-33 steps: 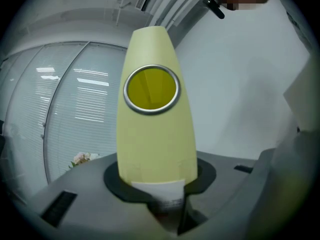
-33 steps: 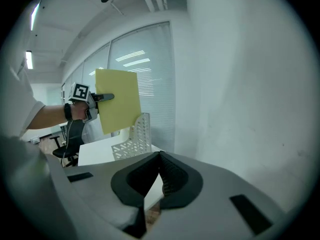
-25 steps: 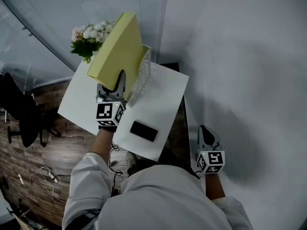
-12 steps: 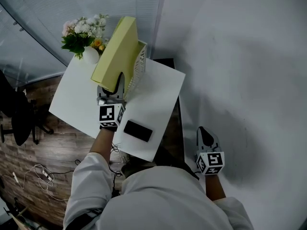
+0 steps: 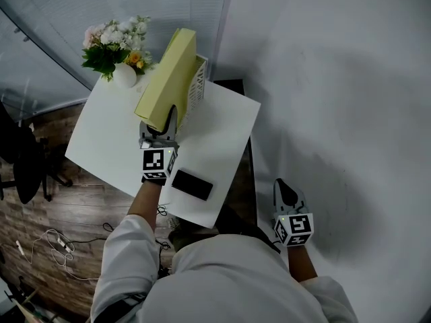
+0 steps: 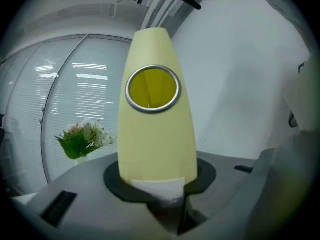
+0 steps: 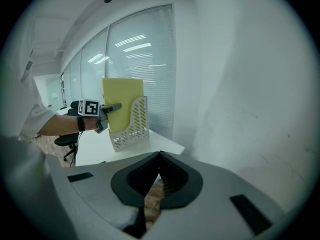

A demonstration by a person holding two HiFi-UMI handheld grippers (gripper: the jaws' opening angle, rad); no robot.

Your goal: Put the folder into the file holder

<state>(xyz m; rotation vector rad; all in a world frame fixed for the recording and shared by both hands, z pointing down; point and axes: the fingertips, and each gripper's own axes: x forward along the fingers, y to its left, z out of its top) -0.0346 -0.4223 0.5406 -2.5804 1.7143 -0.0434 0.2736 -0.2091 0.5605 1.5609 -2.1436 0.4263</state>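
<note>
My left gripper (image 5: 166,115) is shut on the lower spine of a pale yellow folder (image 5: 168,73), which stands tilted above the white table (image 5: 108,147). In the left gripper view the spine (image 6: 155,129) with its metal ring hole rises straight out of the jaws. The white slotted file holder (image 5: 196,91) stands right beside the folder. In the right gripper view the folder (image 7: 121,101) overlaps the file holder (image 7: 133,128) and seems partly between its walls. My right gripper (image 5: 283,186) hangs off the table's right side, jaws together and empty (image 7: 159,158).
A vase of flowers (image 5: 113,46) stands at the table's far left corner, also seen as flowers (image 6: 82,139) in the left gripper view. A black phone (image 5: 192,185) lies near the front edge. A white wall (image 5: 337,113) runs along the right, glass with blinds behind.
The folder has turned from showing its broad face to showing its narrow spine, and stands steeper against the holder. The left gripper keeps its hold. The right gripper has hardly moved.
</note>
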